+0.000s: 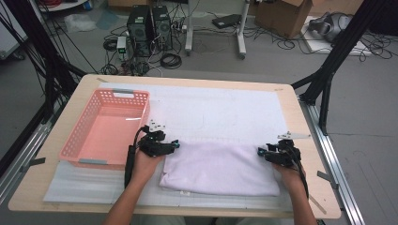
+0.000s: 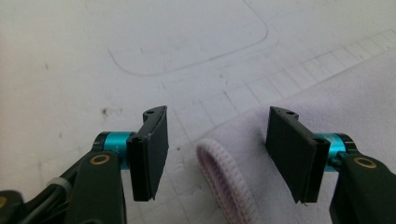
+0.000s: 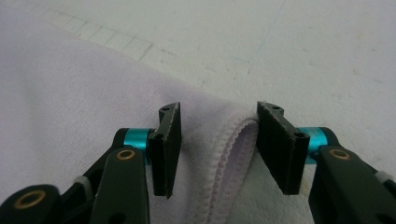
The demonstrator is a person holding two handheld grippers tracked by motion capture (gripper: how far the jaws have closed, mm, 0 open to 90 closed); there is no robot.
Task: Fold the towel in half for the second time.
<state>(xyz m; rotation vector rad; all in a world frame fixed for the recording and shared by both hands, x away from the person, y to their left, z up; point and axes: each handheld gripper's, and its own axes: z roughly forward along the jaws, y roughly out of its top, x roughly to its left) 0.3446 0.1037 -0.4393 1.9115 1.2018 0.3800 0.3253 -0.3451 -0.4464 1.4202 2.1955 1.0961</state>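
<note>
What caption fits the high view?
Both grippers, left and right, open at the folded towel's far corners.

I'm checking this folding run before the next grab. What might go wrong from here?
1. The left gripper stands open with the folded pale lilac towel edge between its jaws, nearer one pad; closing may catch only the top layer.
2. The right gripper is open astride the stitched hem; a shallow pinch could slip off.
3. The pink plastic basket sits close beside the left hand and might get bumped.

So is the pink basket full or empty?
Empty. The high view shows the basket with only its bare floor inside; the folded towel lies beside it on the table.
</note>
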